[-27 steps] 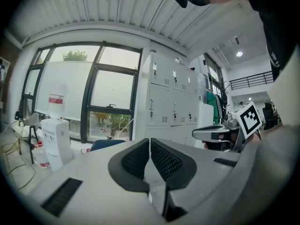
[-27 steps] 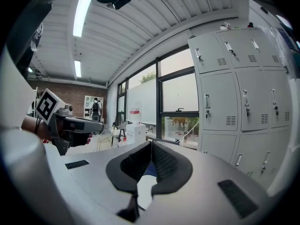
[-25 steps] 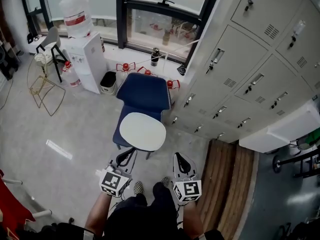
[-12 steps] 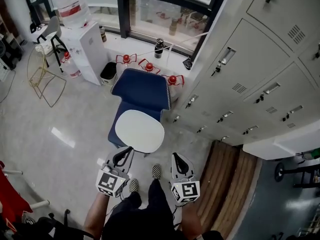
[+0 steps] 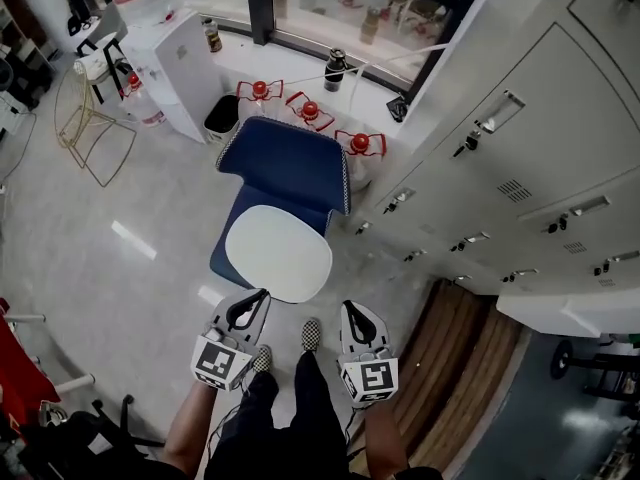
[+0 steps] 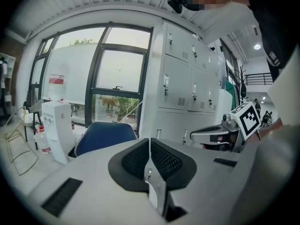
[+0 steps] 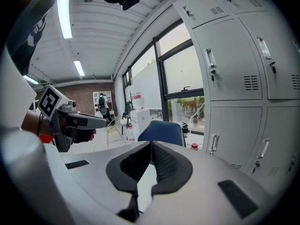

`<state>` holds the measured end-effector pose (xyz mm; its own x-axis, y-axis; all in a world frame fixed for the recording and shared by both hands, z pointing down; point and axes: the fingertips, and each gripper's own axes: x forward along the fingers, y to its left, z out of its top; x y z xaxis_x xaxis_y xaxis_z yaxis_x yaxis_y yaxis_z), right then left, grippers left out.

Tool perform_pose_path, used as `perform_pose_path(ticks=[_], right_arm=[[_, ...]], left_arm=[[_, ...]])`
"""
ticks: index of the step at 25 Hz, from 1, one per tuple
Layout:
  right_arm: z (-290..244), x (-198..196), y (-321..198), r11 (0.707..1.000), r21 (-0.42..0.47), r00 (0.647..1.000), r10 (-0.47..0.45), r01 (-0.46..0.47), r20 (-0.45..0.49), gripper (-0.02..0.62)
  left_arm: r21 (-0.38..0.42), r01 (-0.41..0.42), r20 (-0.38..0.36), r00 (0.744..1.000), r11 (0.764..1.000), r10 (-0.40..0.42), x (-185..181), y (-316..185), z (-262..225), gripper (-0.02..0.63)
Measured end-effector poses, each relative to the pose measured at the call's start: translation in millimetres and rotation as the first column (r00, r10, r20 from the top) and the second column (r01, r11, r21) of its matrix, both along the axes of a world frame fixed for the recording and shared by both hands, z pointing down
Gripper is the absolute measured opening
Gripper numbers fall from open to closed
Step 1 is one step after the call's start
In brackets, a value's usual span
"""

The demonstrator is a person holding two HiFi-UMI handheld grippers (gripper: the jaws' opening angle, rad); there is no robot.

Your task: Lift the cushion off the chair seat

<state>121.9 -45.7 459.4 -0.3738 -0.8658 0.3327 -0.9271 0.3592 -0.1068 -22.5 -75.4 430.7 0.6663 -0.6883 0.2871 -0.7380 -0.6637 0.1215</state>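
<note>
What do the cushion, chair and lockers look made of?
Cushion: white, smooth and matte. No weave shows, so it could be foam, vinyl or fabric; cannot tell.
Chair: dark blue matte upholstery, probably fabric, with checkered trim along the back's edge.
Lockers: likely painted sheet metal in pale grey, going by the flat panels, vent slots and shiny handles.

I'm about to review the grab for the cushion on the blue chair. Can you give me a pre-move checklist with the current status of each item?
1. The cushion lies flat on the chair seat with nothing on top: ok.
2. Left gripper open for a grasp: not ok, its jaws are together and hold nothing.
3. Right gripper open for a grasp: not ok, its jaws are together and hold nothing.
4. Either gripper holding the cushion: not ok.
5. Cushion loose from the seat, not fastened: cannot tell.
</note>
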Motion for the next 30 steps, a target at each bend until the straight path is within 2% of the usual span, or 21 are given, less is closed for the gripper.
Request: perform_pose_path(ticks=[7,10,14,21,30], right_arm=[[57.5,2.0,-23.8,0.999,-0.051,1.000,-0.015,0.016,0.014,0.028],[86.7,2.4,-30.6,0.997,-0.076,1.000,-0.023,0.024,0.004,0.029],[123.8,4.7,-35.2,0.993,-0.111,0.999,-0.031,0.030,-0.008,0.029],[185.4,12.7,-47.2,0.987,-0.160,1.000,0.012,-0.010,0.012,0.029],[255.5,20.2,-55.4,0.969,-0.237,0.996,0.078,-0.068,0.033,0.029]], left_arm=[[-0.052,0.032,-0.001,0.999,0.998,-0.032,2.0,-26.1,58.9,0.028],[-0.094,0.022,0.042,0.999,0.995,-0.018,4.9,-34.6,89.6,0.028],[-0.097,0.010,0.038,0.999,0.995,-0.007,15.4,-44.5,124.4,0.028],[-0.169,-0.044,0.097,0.993,0.985,0.061,17.4,-45.2,184.1,0.028],[-0.210,-0.012,0.108,0.994,0.978,0.035,1.4,-55.0,248.9,0.028]])
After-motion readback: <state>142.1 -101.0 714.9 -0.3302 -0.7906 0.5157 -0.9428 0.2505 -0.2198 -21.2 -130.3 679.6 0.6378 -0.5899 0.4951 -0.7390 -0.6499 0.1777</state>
